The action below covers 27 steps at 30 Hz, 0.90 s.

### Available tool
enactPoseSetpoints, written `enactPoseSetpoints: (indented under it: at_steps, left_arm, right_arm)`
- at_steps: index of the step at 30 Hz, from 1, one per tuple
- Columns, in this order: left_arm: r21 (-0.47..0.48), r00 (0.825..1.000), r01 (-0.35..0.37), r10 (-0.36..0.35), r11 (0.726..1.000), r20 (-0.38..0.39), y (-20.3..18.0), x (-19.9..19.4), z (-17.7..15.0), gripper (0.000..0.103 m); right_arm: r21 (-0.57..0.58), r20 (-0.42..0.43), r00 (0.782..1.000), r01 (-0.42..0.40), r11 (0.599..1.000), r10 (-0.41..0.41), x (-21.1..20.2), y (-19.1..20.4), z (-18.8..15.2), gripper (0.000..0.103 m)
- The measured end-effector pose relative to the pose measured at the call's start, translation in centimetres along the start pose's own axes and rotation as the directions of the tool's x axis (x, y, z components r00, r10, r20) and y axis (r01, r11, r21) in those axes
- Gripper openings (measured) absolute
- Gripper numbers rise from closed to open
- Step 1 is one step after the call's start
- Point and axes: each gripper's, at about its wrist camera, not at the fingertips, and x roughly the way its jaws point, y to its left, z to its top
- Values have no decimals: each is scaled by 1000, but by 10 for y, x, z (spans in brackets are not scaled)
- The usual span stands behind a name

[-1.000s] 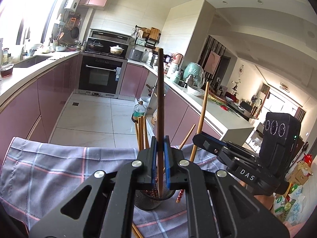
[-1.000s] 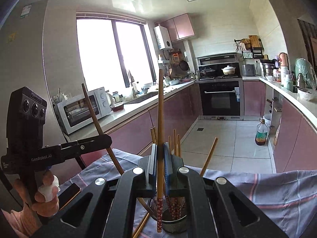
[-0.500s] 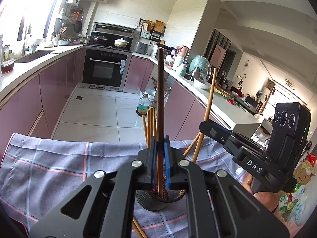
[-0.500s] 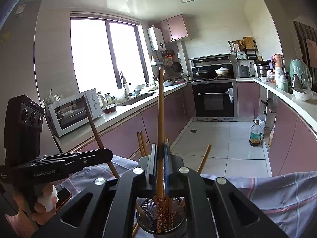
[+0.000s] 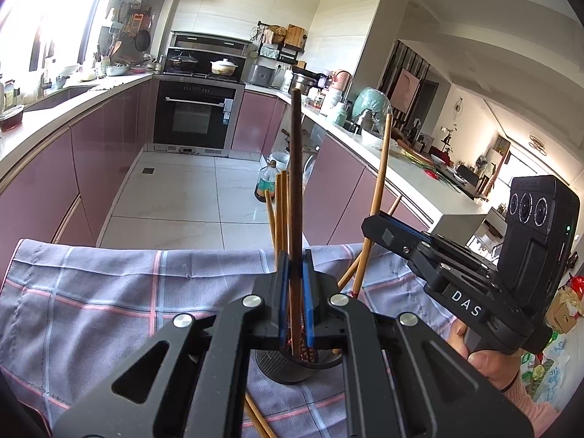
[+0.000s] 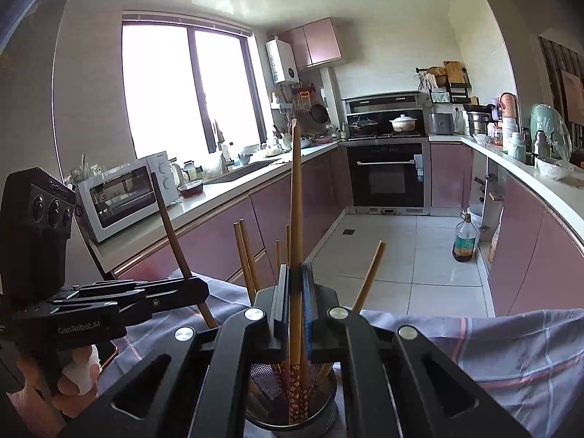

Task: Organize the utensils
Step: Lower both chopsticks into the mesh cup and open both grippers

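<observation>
chopsticks are what i am sorting here, one in each tool. my left gripper (image 5: 294,292) is clamped on a dark brown wooden chopstick (image 5: 295,168), its blue pads pressed flat against the shaft, and my right gripper (image 6: 295,299) is clamped the same way on a pale bamboo chopstick with a red patterned tip (image 6: 296,219). both sticks stand nearly upright, long axis running up from the jaws, lower ends pointing down into the round black mesh utensil holder (image 6: 292,412), which sits on the grey-blue checked cloth with pink lines (image 5: 109,292).

the holder lies directly below and just ahead of both tools, and it already carries several bamboo sticks (image 6: 244,255) leaning outward. in the right wrist view the pale stick's patterned tip reaches well down inside the mesh wall; in the left view the dark stick's lower end is at the rim, partly hidden by the jaws, so i cannot tell how deep it goes.

i judge both are almost seated, the right one nearer the bottom. a loose bamboo stick (image 5: 255,419) lies on the cloth beside the holder.
</observation>
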Motion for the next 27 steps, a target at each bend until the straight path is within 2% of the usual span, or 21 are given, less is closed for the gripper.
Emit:
enactPoseSetpoints:
  at_steps: [27]
  left_arm:
    - [53, 994, -23, 29, 998, -101, 1, 43, -10, 7]
  right_arm:
    - [0, -115, 993, 6, 1000, -6, 23, -8, -20, 5]
